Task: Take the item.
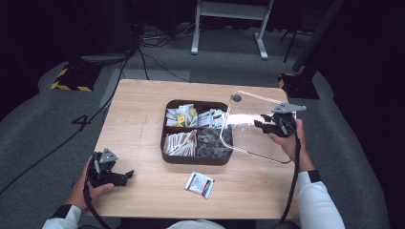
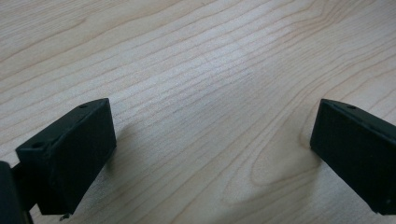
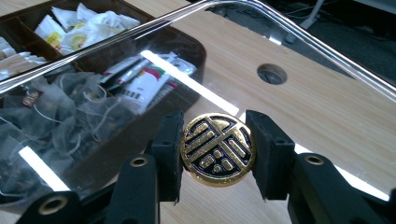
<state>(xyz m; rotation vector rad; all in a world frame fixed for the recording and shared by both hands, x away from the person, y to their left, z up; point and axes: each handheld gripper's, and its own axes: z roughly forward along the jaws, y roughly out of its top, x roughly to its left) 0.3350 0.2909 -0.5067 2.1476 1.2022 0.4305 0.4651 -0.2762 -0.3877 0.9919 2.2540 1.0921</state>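
Note:
A dark brown compartment box [image 1: 196, 161] of tea bags and sachets stands mid-table. Its clear lid [image 1: 248, 136] is lifted and tilted over the box's right side. My right gripper [image 1: 267, 125] holds the lid by its round gold knob [image 3: 217, 149], with both black pads pressed against the knob's sides [image 3: 217, 154]. Through the lid [image 3: 299, 88] I see mesh tea bags [image 3: 70, 107] and the box's rim [image 3: 198, 44]. My left gripper [image 1: 125, 177] rests low at the table's front left. Its jaws stand wide apart over bare wood [image 2: 212, 154].
A single white and red sachet [image 1: 200, 184] lies on the wooden table [image 1: 138, 119] in front of the box. Cables run over the grey floor at the back left, and a white stand's legs [image 1: 229, 28] rise behind the table.

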